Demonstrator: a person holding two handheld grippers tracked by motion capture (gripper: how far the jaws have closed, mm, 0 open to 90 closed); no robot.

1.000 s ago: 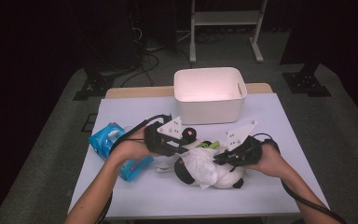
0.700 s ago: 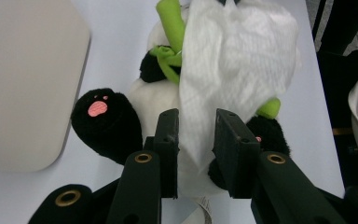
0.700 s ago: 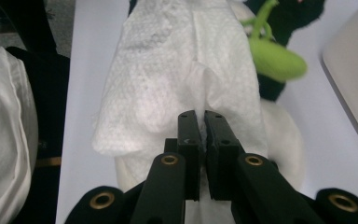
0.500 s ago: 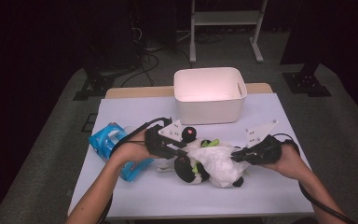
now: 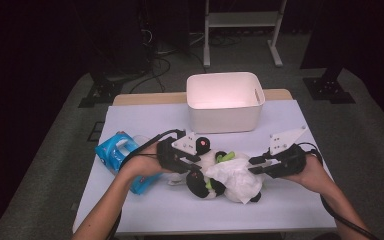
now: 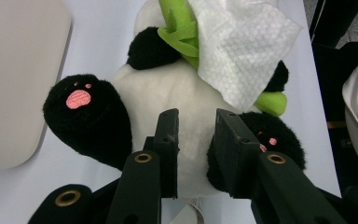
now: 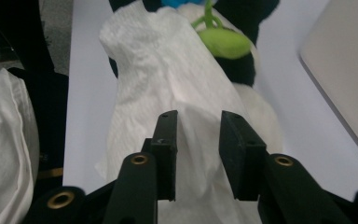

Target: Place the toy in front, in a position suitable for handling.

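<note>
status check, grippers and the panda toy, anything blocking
Left gripper clamped on plush panda. Right gripper jaws just opening, white tissue between them, draped over the panda. White bin behind, apart; nothing blocking.

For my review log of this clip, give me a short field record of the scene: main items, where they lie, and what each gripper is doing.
toy: plush panda, lying on the table
cover: white tissue draped over the panda
left gripper: fingers shut on the panda's white body
right gripper: jaws have just been opening; tissue between them, not pinched
bin: white bin behind the panda
pack: blue wipes pack at the table's left side
</note>
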